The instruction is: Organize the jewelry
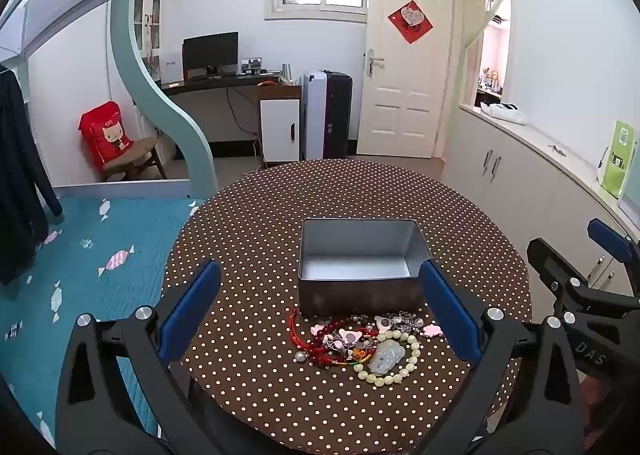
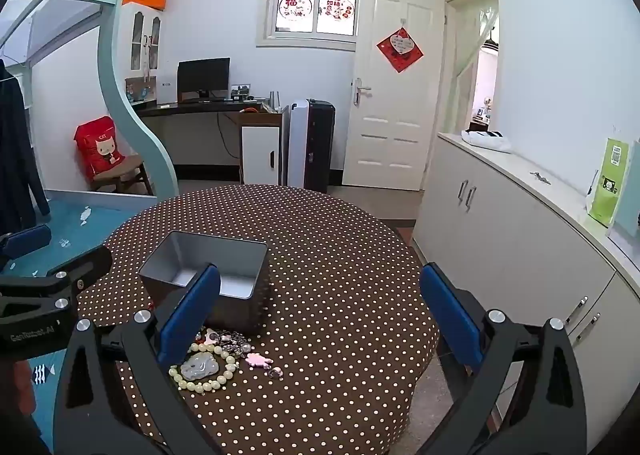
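A heap of jewelry (image 1: 360,343) lies on the round polka-dot table (image 1: 256,223), just in front of an empty grey metal tin (image 1: 356,251). The heap holds a pale bead bracelet (image 1: 400,367) around a jade pendant (image 1: 386,355), dark red beads (image 1: 332,329) and pink charms. My left gripper (image 1: 320,319) hovers open above the heap, nothing between its blue pads. In the right wrist view the tin (image 2: 236,255) and the bracelet (image 2: 206,383) sit at lower left. My right gripper (image 2: 320,319) is open over bare tablecloth to the right of the heap.
A bed with a teal quilt (image 1: 80,263) borders the table on the left. White cabinets (image 2: 520,239) run along the right wall with a green bag (image 2: 606,187) on top. A desk, suitcases and a white door stand far behind.
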A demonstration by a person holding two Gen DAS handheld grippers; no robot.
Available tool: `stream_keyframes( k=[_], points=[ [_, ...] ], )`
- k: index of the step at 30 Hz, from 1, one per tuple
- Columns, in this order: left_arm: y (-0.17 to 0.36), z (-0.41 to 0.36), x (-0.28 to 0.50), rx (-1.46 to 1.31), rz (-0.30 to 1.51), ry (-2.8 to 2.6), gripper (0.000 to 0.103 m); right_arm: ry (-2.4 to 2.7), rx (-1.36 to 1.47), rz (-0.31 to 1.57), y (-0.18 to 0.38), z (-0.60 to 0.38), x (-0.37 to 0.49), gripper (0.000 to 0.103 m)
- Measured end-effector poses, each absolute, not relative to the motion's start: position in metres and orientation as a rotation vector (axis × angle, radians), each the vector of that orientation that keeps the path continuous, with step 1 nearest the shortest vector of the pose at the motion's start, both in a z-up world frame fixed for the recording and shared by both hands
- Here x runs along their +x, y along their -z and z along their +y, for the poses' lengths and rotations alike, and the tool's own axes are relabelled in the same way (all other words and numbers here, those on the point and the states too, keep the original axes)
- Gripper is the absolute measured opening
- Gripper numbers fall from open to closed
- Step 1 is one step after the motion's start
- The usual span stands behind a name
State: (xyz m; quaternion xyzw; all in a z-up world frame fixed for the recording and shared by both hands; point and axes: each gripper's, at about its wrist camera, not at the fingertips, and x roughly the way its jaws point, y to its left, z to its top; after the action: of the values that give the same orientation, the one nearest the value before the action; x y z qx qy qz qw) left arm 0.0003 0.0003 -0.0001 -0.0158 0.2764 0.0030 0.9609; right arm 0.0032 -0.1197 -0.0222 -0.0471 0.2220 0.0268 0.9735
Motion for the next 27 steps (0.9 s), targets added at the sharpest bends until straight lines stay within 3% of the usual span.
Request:
stream_keyframes(
  k=[27],
  points=[
    [0.002, 0.0, 0.002, -0.016, 0.568, -0.027, 0.098, -0.087, -0.076, 0.448, 0.025, -0.115, 0.006, 0.096]
  ],
)
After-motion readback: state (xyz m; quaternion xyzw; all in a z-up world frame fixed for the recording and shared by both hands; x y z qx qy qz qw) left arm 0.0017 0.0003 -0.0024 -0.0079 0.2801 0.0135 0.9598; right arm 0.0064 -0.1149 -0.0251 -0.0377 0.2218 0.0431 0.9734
